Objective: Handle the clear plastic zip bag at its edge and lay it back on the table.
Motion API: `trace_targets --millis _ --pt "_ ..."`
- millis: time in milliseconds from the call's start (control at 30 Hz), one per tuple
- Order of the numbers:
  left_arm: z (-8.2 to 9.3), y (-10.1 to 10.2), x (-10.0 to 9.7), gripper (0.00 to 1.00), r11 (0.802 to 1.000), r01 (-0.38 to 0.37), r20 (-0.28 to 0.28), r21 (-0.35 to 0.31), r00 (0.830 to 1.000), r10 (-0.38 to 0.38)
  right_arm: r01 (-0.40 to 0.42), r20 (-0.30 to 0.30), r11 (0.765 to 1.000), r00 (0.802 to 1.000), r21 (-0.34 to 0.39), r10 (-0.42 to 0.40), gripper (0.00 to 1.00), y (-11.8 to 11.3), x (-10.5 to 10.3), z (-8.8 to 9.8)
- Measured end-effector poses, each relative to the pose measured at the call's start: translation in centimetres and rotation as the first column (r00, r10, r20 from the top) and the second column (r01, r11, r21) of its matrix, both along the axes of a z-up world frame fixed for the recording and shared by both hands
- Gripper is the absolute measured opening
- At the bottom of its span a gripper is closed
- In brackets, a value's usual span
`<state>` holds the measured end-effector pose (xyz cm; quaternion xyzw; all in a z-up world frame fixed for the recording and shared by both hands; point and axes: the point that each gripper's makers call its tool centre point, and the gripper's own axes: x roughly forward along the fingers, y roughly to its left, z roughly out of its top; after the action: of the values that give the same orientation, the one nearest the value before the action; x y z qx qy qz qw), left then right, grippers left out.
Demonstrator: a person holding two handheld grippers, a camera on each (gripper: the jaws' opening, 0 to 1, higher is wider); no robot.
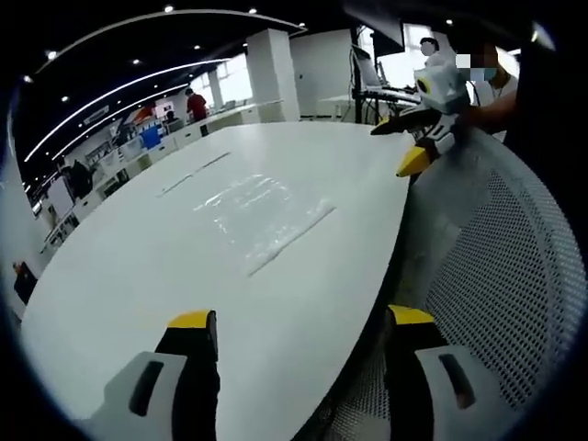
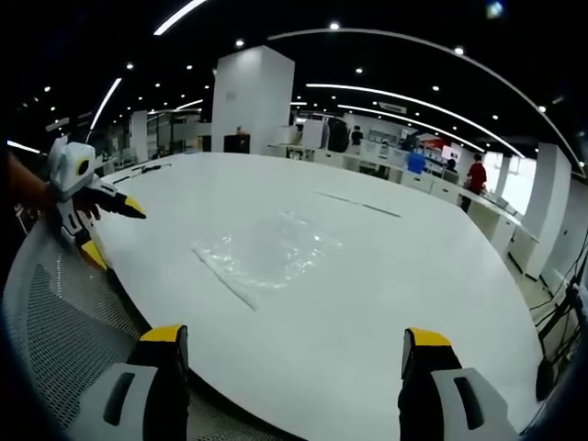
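Left gripper view shows my left tongs [image 1: 299,331] spread wide and empty, the clear zip bag [image 1: 262,213] flat mid-counter [image 1: 129,276], well ahead. My right tongs [image 2: 292,354] gape empty too. I judge the film could slide or crumple if I miss its thin edge.

Glossy crinkled plastic bag [image 1: 262,213], smooth table [image 1: 138,266]

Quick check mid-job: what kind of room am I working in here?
Probably a large open-plan office or lab: a big white round-edged table carrying the clear plastic zip bag, a white mesh office chair, rows of desks behind, and long ceiling light strips.
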<state>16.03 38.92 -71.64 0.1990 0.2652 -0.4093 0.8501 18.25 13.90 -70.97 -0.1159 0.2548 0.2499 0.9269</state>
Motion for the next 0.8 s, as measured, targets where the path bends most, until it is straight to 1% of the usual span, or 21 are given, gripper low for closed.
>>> trace_targets --millis 133,400,567,733,800 --pt "0.5 -0.5 0.8 0.68 1.0 0.029 0.018 0.007 0.999 -0.029 0.002 0.001 1.0 1.0 0.001 -0.002 0.97 -0.1 0.0 0.0" --pt "0.4 -1.3 2.2 0.63 0.995 0.088 0.036 0.052 0.995 -0.09 0.001 -0.006 1.0 1.0 0.003 -0.001 0.94 -0.1 0.0 -0.1" --pt "-0.1 -1.2 2.9 0.58 0.989 0.128 0.033 0.078 0.991 -0.131 -0.014 -0.024 1.0 1.0 0.007 0.015 0.92 0.1 -0.2 -0.4" --pt "-0.5 -0.9 3.5 0.57 0.983 0.15 0.036 0.106 0.987 -0.154 -0.023 -0.029 1.0 0.999 0.004 0.023 0.92 0.2 -0.2 -0.6" --pt "-0.7 -0.8 3.7 0.54 0.98 0.163 0.031 0.115 0.985 -0.167 -0.023 -0.031 1.0 0.999 0.001 0.023 0.92 0.2 -0.3 -0.5"
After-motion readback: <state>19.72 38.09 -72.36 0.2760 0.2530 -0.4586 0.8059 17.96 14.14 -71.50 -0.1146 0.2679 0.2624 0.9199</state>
